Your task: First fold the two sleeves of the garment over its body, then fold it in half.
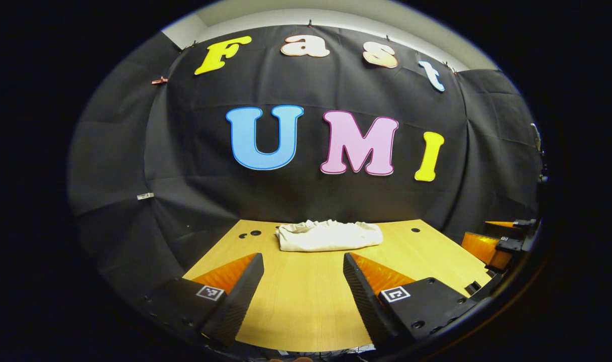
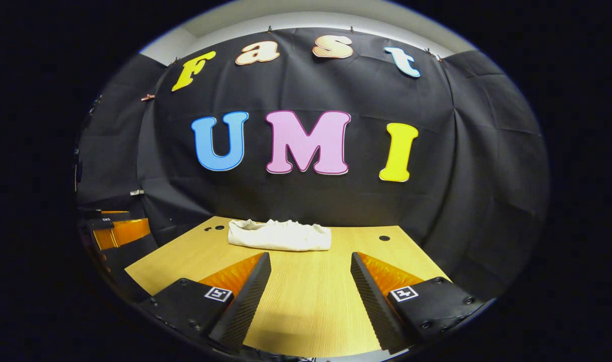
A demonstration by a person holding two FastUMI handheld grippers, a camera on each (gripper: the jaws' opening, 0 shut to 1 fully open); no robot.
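Observation:
A white garment [image 1: 329, 235] lies bunched into a compact bundle at the far side of the wooden table [image 1: 306, 301], close to the booth wall; in the right gripper view the same garment [image 2: 280, 235] sits far ahead and a little left. My left gripper [image 1: 303, 259] hovers open over the near part of the table, well short of the garment, with nothing between its fingers. My right gripper [image 2: 311, 257] is also open and empty, equally far back. The right gripper [image 1: 497, 241] shows at the right edge of the left gripper view, and the left gripper [image 2: 116, 231] at the left edge of the right gripper view.
Small round holes [image 1: 249, 234] dot the tabletop near the garment's left end, and another hole [image 2: 384, 238] lies to its right. Black cloth walls close in the table at the back and on both sides. Bare wood [image 2: 306, 296] stretches between the grippers and the garment.

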